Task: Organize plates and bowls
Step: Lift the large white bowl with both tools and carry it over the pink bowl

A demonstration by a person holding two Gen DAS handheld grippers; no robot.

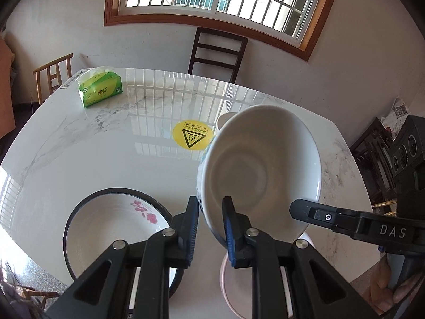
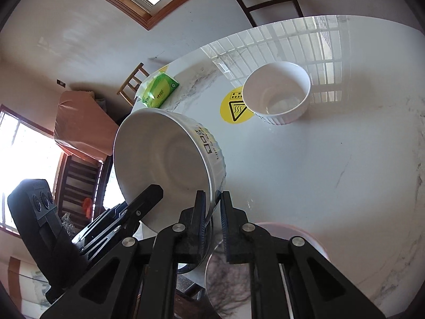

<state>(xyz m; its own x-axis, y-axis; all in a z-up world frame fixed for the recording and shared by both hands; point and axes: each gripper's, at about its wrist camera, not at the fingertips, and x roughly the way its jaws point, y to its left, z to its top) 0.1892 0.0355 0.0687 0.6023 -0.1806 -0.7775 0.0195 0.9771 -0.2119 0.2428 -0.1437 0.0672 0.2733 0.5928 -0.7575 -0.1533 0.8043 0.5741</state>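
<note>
A white bowl [image 1: 263, 164] with dark lettering on its ribbed outside [image 2: 209, 143] hangs tilted above the marble table [image 1: 106, 154], its opening turned toward me. My left gripper [image 1: 209, 202] is shut on its near rim, one finger inside and one outside. My right gripper [image 2: 212, 194] is shut on another part of the same rim. Each gripper shows in the other's view: the right gripper [image 1: 294, 208] at the bowl's lower right, the left gripper [image 2: 154, 190] at its lower left. A flowered, dark-rimmed plate [image 1: 117, 226] lies below left. A pink-rimmed dish [image 1: 236, 289] sits under the bowl.
A small white ribbed bowl [image 2: 276, 93] stands beside a yellow hot-surface sticker [image 2: 232, 109] mid-table. A green tissue pack [image 1: 99, 87] lies at the far left corner. Wooden chairs [image 1: 216, 50] stand against the far side. A hand [image 1: 393, 289] holds the right gripper's handle.
</note>
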